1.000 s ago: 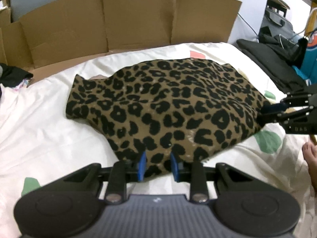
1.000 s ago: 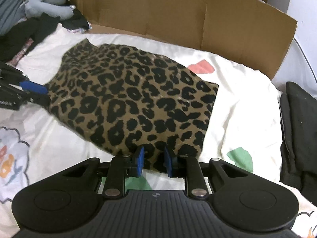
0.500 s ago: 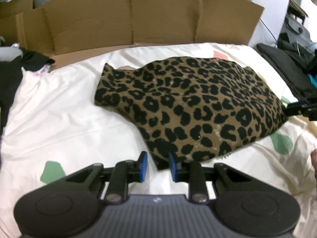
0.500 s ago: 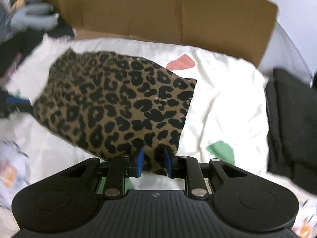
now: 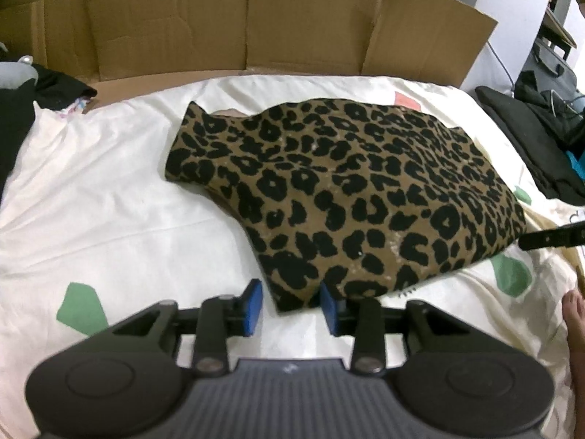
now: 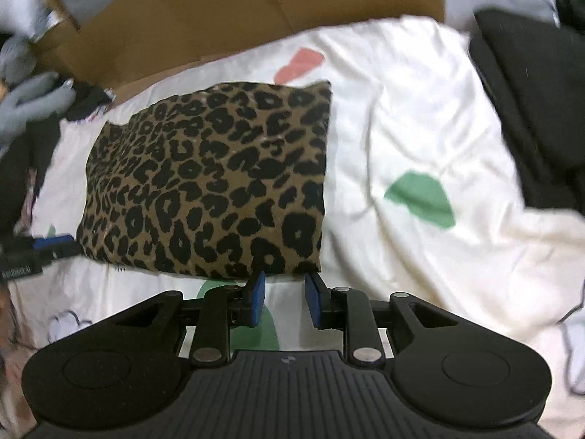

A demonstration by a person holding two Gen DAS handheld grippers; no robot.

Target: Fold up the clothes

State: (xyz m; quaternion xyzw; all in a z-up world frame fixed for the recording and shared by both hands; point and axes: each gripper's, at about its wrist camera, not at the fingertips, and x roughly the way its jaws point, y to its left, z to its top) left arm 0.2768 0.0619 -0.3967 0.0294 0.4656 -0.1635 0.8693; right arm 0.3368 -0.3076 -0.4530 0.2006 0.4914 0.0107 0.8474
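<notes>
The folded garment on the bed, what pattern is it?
Leopard print, black spots on brown; the garment shows best in the left wrist view.

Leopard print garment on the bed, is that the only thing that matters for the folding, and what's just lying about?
Job: leopard print garment, left gripper, right gripper.
Lying about: cardboard, black clothes, grey soft toy.

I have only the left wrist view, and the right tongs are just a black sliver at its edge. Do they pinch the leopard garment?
Observer: No. The right tongs are open, having just been opening. The near corner of the leopard garment lies at their tips, unpinched.
Operator: Is that side's edge tidy?
Observer: Yes, it runs straight and flat on the sheet.
Operator: And beyond it?
Observer: Bare sheet with a green patch, then black clothes.
</notes>
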